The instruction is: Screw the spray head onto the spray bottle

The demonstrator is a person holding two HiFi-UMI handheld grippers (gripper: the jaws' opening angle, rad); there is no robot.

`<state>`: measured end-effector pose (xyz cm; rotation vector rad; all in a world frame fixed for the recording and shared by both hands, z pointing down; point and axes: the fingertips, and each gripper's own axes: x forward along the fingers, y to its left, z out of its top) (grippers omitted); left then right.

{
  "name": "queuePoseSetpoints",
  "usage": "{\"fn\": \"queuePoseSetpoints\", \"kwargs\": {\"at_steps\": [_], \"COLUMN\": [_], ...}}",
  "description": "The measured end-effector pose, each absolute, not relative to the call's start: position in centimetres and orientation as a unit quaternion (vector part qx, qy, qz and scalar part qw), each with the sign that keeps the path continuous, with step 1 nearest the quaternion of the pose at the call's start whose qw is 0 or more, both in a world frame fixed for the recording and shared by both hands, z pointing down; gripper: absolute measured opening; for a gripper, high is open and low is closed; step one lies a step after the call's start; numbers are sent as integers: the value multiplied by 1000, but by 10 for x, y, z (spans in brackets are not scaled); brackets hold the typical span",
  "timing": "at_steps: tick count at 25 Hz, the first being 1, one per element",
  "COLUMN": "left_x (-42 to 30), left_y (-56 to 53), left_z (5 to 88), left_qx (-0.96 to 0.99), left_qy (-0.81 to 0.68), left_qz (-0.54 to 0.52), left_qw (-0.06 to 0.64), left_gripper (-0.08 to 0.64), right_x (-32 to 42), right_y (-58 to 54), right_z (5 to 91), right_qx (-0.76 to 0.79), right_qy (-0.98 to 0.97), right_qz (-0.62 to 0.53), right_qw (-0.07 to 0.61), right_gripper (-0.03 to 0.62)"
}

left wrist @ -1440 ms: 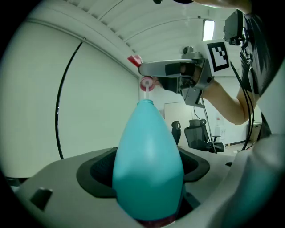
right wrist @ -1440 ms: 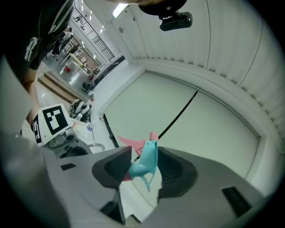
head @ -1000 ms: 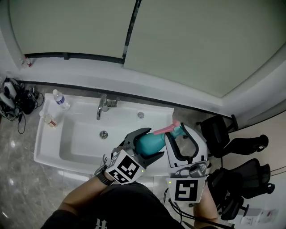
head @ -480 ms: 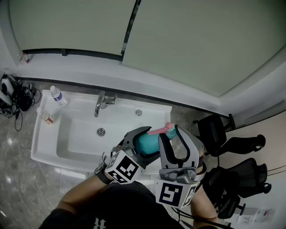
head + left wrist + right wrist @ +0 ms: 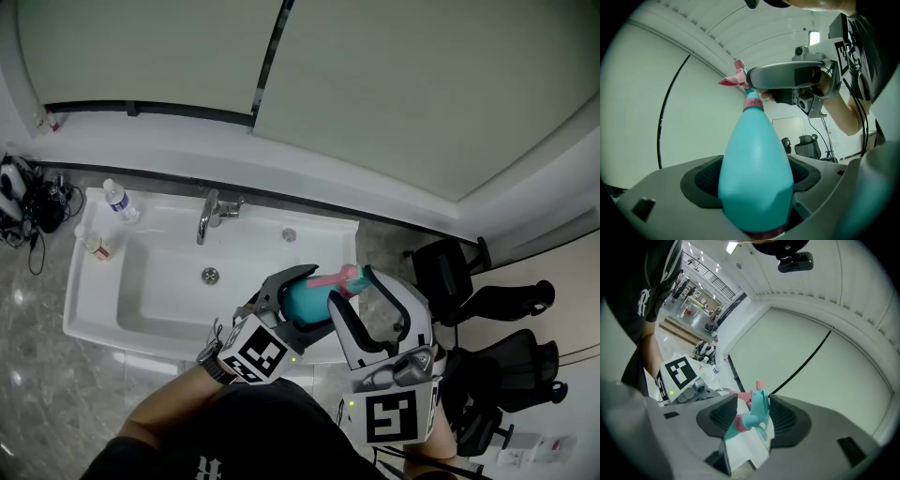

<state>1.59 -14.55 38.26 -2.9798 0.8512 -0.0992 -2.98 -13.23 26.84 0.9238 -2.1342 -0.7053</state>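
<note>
Spray bottle (image 5: 754,173): light, slick plastic, aloft near sink (image 5: 159,295), belly clenched in left gripper (image 5: 311,302) jaws. Right gripper (image 5: 353,286) jaws grasp spray head (image 5: 757,411); hold its stiff body, not the thin trigger.

Left gripper (image 5: 319,298), right gripper (image 5: 350,284): pale grey shells, dark ribbed pads (image 5: 787,420), black-and-white marker cubes (image 5: 258,356). Black shirt (image 5: 253,427), white print. Dark wristband (image 5: 212,368) just behind left gripper.

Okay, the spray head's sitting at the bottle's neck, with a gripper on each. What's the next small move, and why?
Probably twist the right gripper to turn the spray head on the neck, while the left gripper holds the spray bottle level. The right jaws appear closed on the head, and its pink collar already meets the neck.
</note>
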Motion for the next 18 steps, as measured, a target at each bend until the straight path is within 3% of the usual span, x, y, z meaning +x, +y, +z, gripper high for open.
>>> {"fn": "queuePoseSetpoints", "kwargs": {"at_steps": [7, 13, 18], "left_x": [19, 20, 16], "left_y": [-137, -134, -134], "left_z": [370, 369, 365], "left_qx": [-968, -971, -971], "left_qy": [251, 238, 238], "left_qz": [-10, 1, 0], "left_qw": [14, 12, 21], "left_gripper": [379, 379, 380], "right_x": [-20, -21, -19], "right_y": [-127, -122, -123], "right_z": [256, 260, 256], "right_qx": [355, 331, 325], "right_qy": [-860, -849, -864], "right_qz": [-207, -227, -207], "right_qw": [301, 342, 324], "right_gripper": [189, 189, 189]}}
